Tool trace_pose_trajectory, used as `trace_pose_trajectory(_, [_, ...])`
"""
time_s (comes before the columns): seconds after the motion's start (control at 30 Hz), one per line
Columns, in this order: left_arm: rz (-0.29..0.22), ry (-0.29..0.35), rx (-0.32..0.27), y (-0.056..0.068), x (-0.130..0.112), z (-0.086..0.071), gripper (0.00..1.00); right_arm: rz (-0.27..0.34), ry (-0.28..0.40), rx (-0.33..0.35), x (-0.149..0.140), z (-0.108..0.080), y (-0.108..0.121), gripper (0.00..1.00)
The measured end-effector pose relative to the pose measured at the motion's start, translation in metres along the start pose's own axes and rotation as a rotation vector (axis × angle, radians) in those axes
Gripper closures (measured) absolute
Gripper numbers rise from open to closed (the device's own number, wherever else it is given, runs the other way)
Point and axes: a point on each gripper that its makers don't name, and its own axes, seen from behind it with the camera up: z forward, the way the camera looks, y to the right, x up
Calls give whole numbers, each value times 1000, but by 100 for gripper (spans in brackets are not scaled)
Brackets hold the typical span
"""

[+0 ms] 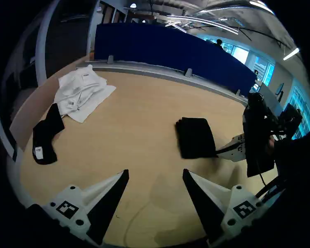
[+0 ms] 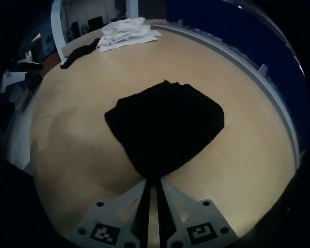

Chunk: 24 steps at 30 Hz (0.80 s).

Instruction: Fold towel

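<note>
Fingers [image 1: 111,192] of the left gripper [image 1: 155,182] spread wide, released, nothing between them, over the light wooden table [image 1: 146,120]. Far left: small black cloth [image 1: 45,136], then crumpled white cloths [image 1: 82,93], both well apart from the work. Black folded towel [image 2: 165,124] lies flat mid-table as a compact packet. Right gripper [image 2: 153,182] fingers [image 2: 143,202] clenched almost together on its near edge, apparently pinching it. Judgement: light, soft, limp; layers will slide and sag if lifted by one point. Best hold: two corners of one edge, pinching all layers together.
</note>
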Motion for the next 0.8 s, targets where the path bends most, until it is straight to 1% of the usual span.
trace_pose_trajectory(0.2, [2,0,0,0,1,1,3,-16,19,3,7,-5,1,95])
trace_pose_trajectory(0.4, [5,4,-5,1,4,2,3,-16,52,-2,27,-17,8,95])
trace_pose_trajectory(0.6, [15,18,-15,5,14,5,3,-32,101,-12,62,-40,17,95])
trace_pose_trajectory(0.8, [34,39,-29,11,26,9,4,-49,151,-10,97,-69,24,95])
